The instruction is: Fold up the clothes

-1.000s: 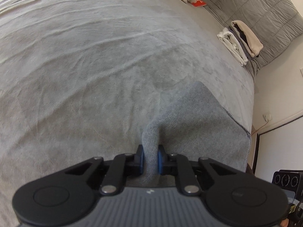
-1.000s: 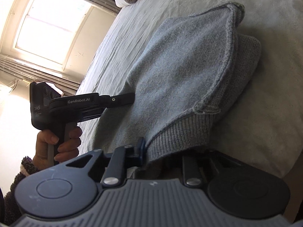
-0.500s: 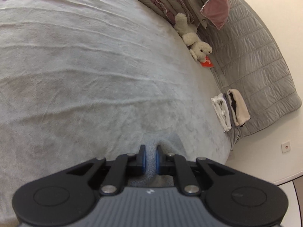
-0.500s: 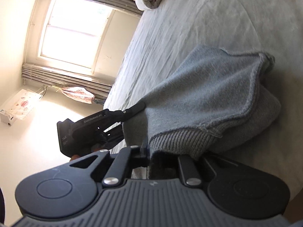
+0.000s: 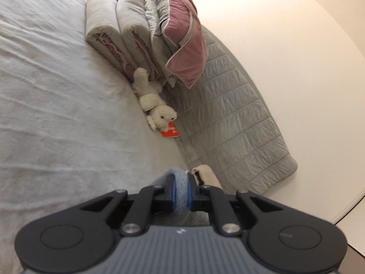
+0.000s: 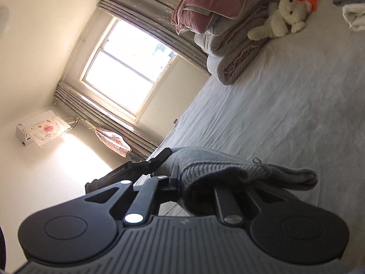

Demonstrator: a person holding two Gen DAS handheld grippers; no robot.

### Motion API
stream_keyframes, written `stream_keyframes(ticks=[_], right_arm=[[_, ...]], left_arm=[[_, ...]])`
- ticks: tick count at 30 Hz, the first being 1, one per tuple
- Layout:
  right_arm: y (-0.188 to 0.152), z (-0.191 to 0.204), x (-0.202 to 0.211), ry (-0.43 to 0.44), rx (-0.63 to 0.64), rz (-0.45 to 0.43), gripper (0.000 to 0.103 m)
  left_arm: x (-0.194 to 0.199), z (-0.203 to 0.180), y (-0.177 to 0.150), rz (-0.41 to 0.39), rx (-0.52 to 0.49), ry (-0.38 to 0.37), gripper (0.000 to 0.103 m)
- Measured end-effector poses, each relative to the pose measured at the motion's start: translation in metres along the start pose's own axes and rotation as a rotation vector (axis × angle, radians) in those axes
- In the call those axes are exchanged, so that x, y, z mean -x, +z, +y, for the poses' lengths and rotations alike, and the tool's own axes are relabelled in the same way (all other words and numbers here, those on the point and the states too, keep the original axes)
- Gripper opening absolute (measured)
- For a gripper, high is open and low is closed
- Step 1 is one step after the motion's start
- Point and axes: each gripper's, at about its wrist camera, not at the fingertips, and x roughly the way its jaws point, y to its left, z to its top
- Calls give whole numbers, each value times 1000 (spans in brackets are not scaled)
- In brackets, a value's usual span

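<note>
A grey knitted sweater [image 6: 230, 171] is lifted off the bed and held between both grippers. My left gripper [image 5: 181, 193] is shut on a rolled fold of the sweater [image 5: 180, 182], which bulges up between its blue pads. My right gripper [image 6: 194, 182] is shut on the ribbed hem, whose cloth drapes over the right finger and hides it. In the right wrist view the left gripper [image 6: 157, 159] shows at the sweater's far end. Most of the sweater hangs below the left wrist view and is hidden there.
The light grey bed sheet [image 5: 57, 102] spreads below. Rolled quilts [image 5: 109, 27], a pink pillow [image 5: 184, 45], a white plush toy [image 5: 157, 111] and a red card [image 5: 170, 133] lie by the quilted headboard [image 5: 239, 137]. Folded clothes [image 6: 346, 2] sit near it. A window [image 6: 127, 70] is behind.
Both grippers have risen and tilted up, lifting the sweater off the bed. The views now look level toward the headboard and the window instead of down at the sheet.
</note>
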Motion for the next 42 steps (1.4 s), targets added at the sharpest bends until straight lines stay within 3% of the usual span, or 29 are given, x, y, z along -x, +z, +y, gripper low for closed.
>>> stream_keyframes(ticks=[4, 9, 13, 20, 24, 28, 31, 34, 37, 39, 42], right_arm=[[-2, -2, -7, 3, 74, -7, 12], [-27, 0, -6, 18, 66, 86, 12], [-63, 13, -9, 76, 41, 158, 12], [-126, 47, -23, 135, 158, 320, 13], [-163, 46, -33, 115, 217, 442, 13], [-190, 33, -46, 50, 274, 561, 14], [-195, 26, -49, 33, 280, 584, 16], [-185, 29, -49, 28, 278, 604, 18], [-174, 33, -48, 31, 271, 638, 31], [-167, 35, -44, 30, 268, 654, 40], [-161, 39, -39, 18, 263, 658, 43]], left_arm=[[6, 15, -15, -28, -11, -45, 10], [42, 42, -32, -23, -14, -32, 10], [89, 54, -41, -20, -32, -25, 10], [177, 74, -58, -76, -28, -6, 9], [211, 92, -75, -91, 17, 46, 9], [224, 104, -94, -87, 48, 146, 9], [226, 106, -104, -88, 54, 207, 17], [224, 97, -107, -77, 18, 262, 33], [213, 81, -102, -48, -37, 285, 46], [204, 70, -97, -24, -76, 297, 61], [186, 54, -89, 26, -142, 313, 66]])
